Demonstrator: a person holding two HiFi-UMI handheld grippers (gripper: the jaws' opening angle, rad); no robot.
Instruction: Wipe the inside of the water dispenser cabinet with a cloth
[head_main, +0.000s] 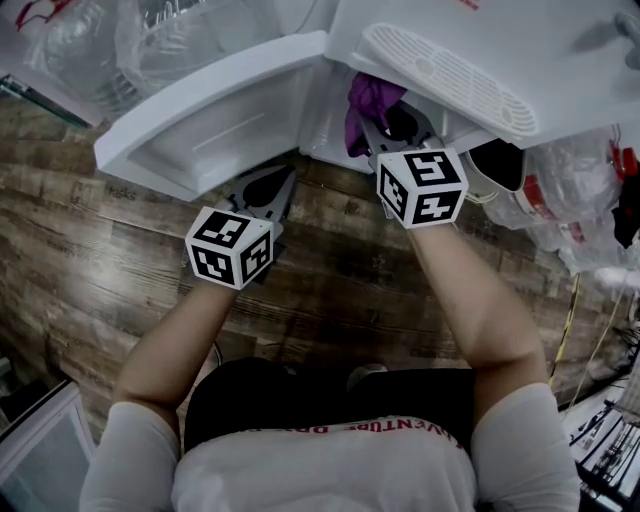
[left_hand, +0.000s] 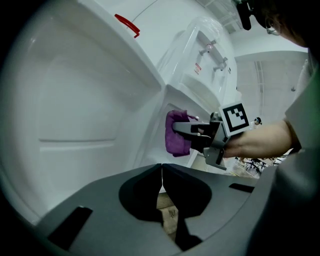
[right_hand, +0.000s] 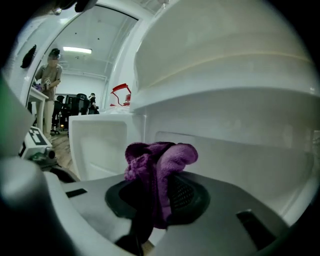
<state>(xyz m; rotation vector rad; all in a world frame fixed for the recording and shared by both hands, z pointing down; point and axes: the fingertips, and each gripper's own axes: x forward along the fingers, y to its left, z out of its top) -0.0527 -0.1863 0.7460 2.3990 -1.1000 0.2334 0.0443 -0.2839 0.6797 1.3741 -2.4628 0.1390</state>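
Observation:
A white water dispenser (head_main: 470, 40) stands with its cabinet door (head_main: 215, 110) swung open to the left. My right gripper (head_main: 385, 125) is shut on a purple cloth (head_main: 368, 100) (right_hand: 157, 162) at the cabinet opening, the cloth bunched against the white inner wall (right_hand: 235, 145). In the left gripper view the cloth (left_hand: 176, 132) shows at the cabinet's edge with the right gripper (left_hand: 187, 130) behind it. My left gripper (head_main: 270, 190) (left_hand: 161, 172) is shut and holds nothing, hanging just below the open door's inner panel (left_hand: 75, 115).
Wooden plank floor (head_main: 120, 260) lies below. Clear plastic bags (head_main: 150, 35) sit left of the dispenser, more bags and cables (head_main: 590, 210) at the right. The drip tray grille (head_main: 450, 75) juts out above the cabinet. People stand far off (right_hand: 50, 75).

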